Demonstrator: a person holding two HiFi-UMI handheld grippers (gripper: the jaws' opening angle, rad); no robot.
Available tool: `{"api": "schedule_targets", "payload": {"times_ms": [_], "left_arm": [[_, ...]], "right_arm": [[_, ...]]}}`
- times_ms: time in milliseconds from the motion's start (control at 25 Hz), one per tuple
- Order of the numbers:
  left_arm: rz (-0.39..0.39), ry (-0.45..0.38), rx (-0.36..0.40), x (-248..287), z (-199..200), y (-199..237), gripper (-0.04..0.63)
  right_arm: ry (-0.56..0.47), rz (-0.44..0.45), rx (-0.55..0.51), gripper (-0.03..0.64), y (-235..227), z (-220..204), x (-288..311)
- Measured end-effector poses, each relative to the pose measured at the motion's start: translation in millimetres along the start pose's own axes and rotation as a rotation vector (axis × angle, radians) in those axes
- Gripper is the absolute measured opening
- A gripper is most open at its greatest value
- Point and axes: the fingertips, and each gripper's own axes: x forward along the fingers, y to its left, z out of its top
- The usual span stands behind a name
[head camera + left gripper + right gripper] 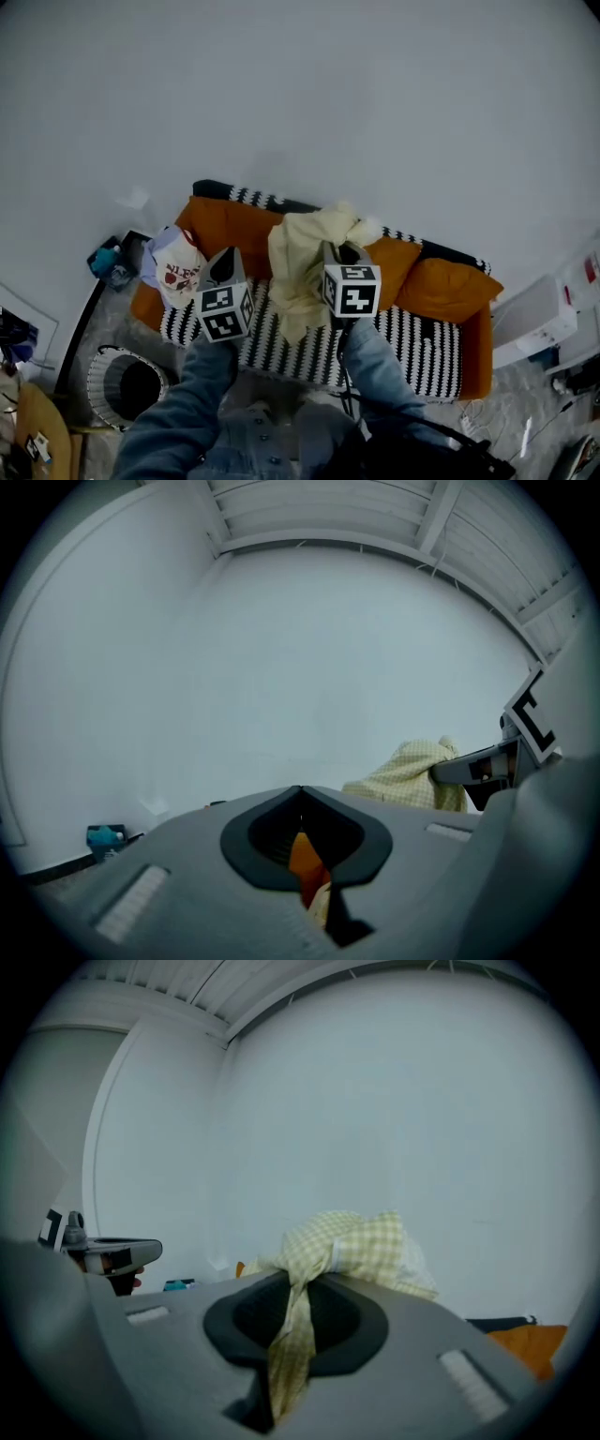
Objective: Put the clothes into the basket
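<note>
**Checked garment lifted over the sofa, basket low at seven o'clock**

At seven o'clock in the head view, the round ribbed white basket (97, 375) sits just beside your denim sleeve (178, 412), and its inside is too dark to see into. Your left gripper (301, 791) has its fingers clenched on nothing, and the slot beneath them shows only a blur of orange and pale cloth. At its nine o'clock a crumpled white garment (178, 270) with red print lies on the orange sofa (234, 225). Your right gripper (298, 1283) grasps the soft pale-yellow checked garment (361, 1241). The cloth hangs in folds above the black-and-white striped throw (412, 347), well apart from the basket, and it covers the fingertips.
</note>
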Motion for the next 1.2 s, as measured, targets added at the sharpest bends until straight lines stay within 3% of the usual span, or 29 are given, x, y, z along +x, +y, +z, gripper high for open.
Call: {"api": "schedule_targets", "payload": {"times_ms": [240,560,880,1200], "left_arm": [[0.224,-0.030,-0.030,-31.1,5.0,69.3,0.010],[0.503,-0.035,-0.043,-93.8,-0.8,130.7,0.009],[0.805,-0.040,-0.077,-209.1,-21.0,195.9,0.010],[1.039,-0.047,-0.140,-341.4,-46.4,265.7,0.010]], "right_arm": [[-0.011,0.190,-0.058,0.049,64.7,15.5,38.2],[-0.007,0.478,-0.141,0.049,157.2,20.8,74.8],[-0.006,0.775,-0.232,0.049,293.8,12.7,66.9],[-0.003,1.010,-0.321,0.049,449.6,1.6,16.9]]}}
